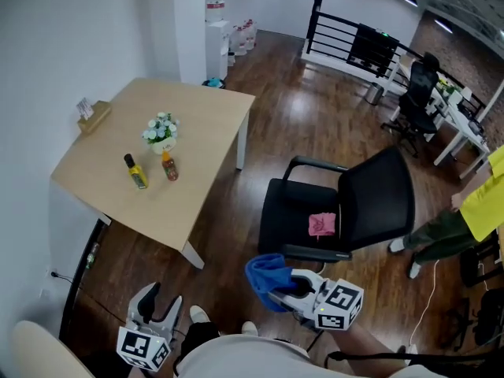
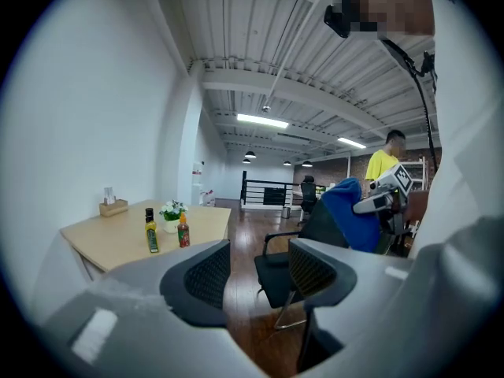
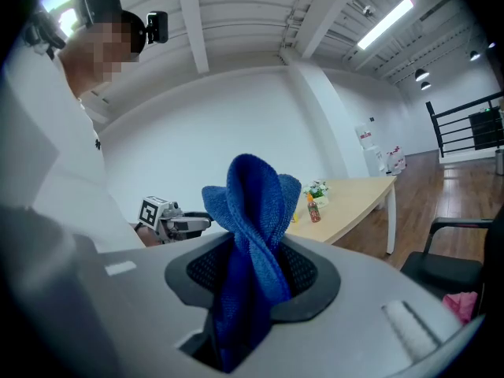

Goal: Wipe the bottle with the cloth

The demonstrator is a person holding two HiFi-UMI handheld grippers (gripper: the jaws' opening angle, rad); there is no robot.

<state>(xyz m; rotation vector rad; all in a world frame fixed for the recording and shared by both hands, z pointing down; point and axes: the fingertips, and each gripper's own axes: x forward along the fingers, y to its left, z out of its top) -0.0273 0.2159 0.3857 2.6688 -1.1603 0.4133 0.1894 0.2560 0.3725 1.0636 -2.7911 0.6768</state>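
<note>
Two bottles stand on the wooden table (image 1: pixel 213 132): a yellow-green one with a black cap (image 1: pixel 135 172) and a smaller red one (image 1: pixel 169 167). Both are far from my grippers. My right gripper (image 1: pixel 277 287) is held low near my body, shut on a blue cloth (image 1: pixel 264 273) that bunches up above its jaws (image 3: pixel 252 203). My left gripper (image 1: pixel 157 303) hangs at the lower left, open, with nothing between its fingers (image 2: pixel 206 274). In the left gripper view the bottles (image 2: pixel 150 231) show beyond the jaws, with the blue cloth (image 2: pixel 350 215) to the right.
A small pot of white flowers (image 1: pixel 161 132) stands just behind the bottles and a wooden box (image 1: pixel 93 115) near the wall. A black office chair (image 1: pixel 370 199) with a pink cloth (image 1: pixel 321 224) on its seat stands right of the table. A person in yellow (image 1: pixel 476 211) is at the right edge.
</note>
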